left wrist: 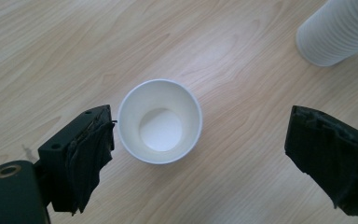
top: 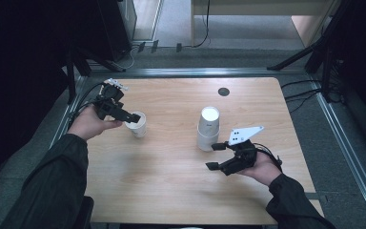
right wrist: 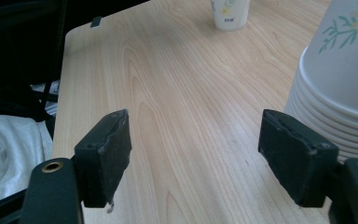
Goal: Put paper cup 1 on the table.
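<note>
While left tongs (left wrist: 200, 154) gape around the cup (left wrist: 160, 121), one pad (left wrist: 91, 158) seemingly touches.

Bare table (top: 171, 157) between single cup (top: 137, 125) and cup stack (top: 208, 129); front open

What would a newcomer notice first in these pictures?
Probably the single white paper cup, standing upright and empty on the wooden table, between the open jaws of the left gripper. Next, the tall stack of upside-down cups near the table's middle, just beside the open right gripper.
</note>
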`<state>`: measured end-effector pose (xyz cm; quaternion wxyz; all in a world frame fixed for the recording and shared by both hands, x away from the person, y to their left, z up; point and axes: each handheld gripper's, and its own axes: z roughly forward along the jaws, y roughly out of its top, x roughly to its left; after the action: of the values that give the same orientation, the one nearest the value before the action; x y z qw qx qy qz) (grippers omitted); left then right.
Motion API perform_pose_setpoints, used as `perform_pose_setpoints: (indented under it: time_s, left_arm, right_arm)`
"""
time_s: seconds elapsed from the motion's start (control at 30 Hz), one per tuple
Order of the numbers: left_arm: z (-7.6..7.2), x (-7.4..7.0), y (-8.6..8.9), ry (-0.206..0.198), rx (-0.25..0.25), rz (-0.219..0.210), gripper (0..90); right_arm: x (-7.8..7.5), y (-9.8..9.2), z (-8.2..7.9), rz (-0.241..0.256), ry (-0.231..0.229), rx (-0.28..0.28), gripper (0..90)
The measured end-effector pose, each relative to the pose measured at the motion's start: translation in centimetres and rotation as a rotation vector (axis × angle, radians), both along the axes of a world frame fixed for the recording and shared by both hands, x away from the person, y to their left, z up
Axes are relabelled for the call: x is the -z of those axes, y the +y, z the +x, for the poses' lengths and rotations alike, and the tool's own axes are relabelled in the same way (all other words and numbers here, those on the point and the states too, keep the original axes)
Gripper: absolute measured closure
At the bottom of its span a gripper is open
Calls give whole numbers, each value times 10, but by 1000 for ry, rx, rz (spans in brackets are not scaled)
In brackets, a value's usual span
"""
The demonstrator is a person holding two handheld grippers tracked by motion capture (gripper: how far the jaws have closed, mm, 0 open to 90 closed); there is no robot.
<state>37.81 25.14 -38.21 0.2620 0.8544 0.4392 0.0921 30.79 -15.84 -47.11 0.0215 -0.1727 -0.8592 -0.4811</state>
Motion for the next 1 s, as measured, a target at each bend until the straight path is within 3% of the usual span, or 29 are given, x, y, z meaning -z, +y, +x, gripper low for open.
perform_pose_setpoints:
  time_s: [0.27,0.43,0.57,0.67,0.77,0.9,1.0]
  left_arm:
    - [-24,3,-3,-41,3,-76,85]
    - [-39,6,-3,-72,7,-148,86]
    - [-51,9,-8,-107,14,-150,87]
    - [-60,12,-13,-129,26,-192,87]
    - [-67,15,-17,-145,44,-207,88]
    - [-74,20,-21,-177,31,-231,88]
    - [-74,24,-23,-165,34,-240,88]
  right_arm:
    - [-4,0,-1,-12,-8,-1,239]
    - [-7,0,-2,-31,-28,3,252]
    - [-8,-1,-2,-36,-37,10,256]
    - [-9,-3,-2,-40,-30,15,265]
    - [-10,-4,-1,-46,-32,24,273]
    - [-12,-8,-1,-71,-38,45,289]
    - [-12,-8,0,-80,-39,59,296]
